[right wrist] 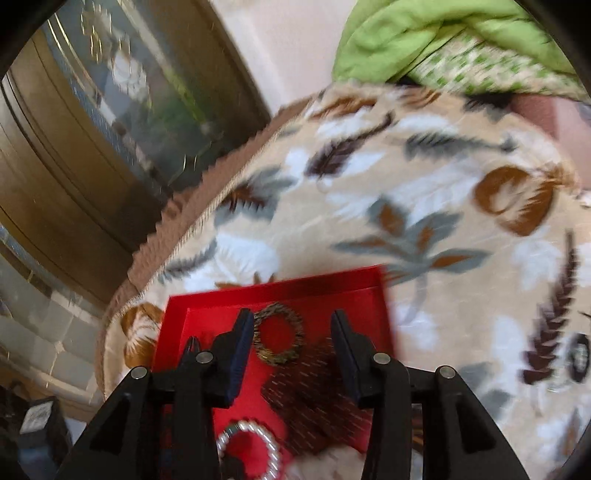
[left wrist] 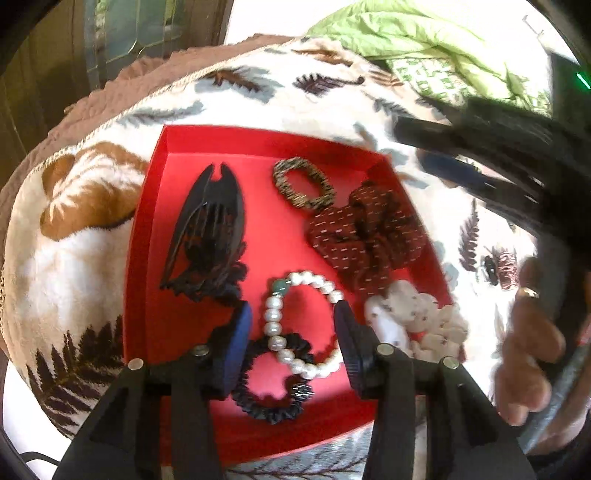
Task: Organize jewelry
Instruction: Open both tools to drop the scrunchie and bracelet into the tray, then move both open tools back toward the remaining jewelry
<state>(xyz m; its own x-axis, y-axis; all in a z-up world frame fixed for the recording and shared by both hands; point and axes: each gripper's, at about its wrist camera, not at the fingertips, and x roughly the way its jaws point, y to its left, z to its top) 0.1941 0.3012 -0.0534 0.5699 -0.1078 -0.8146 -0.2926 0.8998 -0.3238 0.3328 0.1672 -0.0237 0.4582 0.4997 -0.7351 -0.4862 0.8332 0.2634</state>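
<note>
Shallow red cardboard tray (left wrist: 147,266) on a fleece bed blanket printed with brown and grey leaves (left wrist: 258,99); tray's long axis running from 7 o'clock up to 1 o'clock in the left wrist view.

Contents, left wrist view:
- Black plastic claw hair clip (left wrist: 208,229) at 9 o'clock of tray centre, long axis near upright, pointed tips toward 12 o'clock.
- Small olive-and-black woven hair tie (left wrist: 306,184) at 12 o'clock, lying flat.
- Dark red dotted fabric scrunchie (left wrist: 364,236) at 2 o'clock, just beside the woven tie.
- White floral fabric scrunchie (left wrist: 421,325) at 4 o'clock, against the tray's right wall.
- White pearl-bead bracelet with one green bead (left wrist: 275,325) near 6 o'clock, loop stretched along 11-to-5 o'clock, green bead at the top end, lower end overlapping a thin black ruffled hair tie (left wrist: 273,391).

Left tongs (left wrist: 293,325): pitched steeply down over the tray's near end, parted at medium width, straddling the bracelet; pads apart from the beads, nothing gripped.

Right tongs (right wrist: 291,332): angled down over the tray's far half, parted at medium width, empty; woven tie and red scrunchie visible between the fingers below. Right wrist view blurred.

Bare hand (left wrist: 532,343) on the right tool's handle at 3 o'clock, left wrist view. Green quilt (right wrist: 424,33) at 1 o'clock beyond the blanket.
</note>
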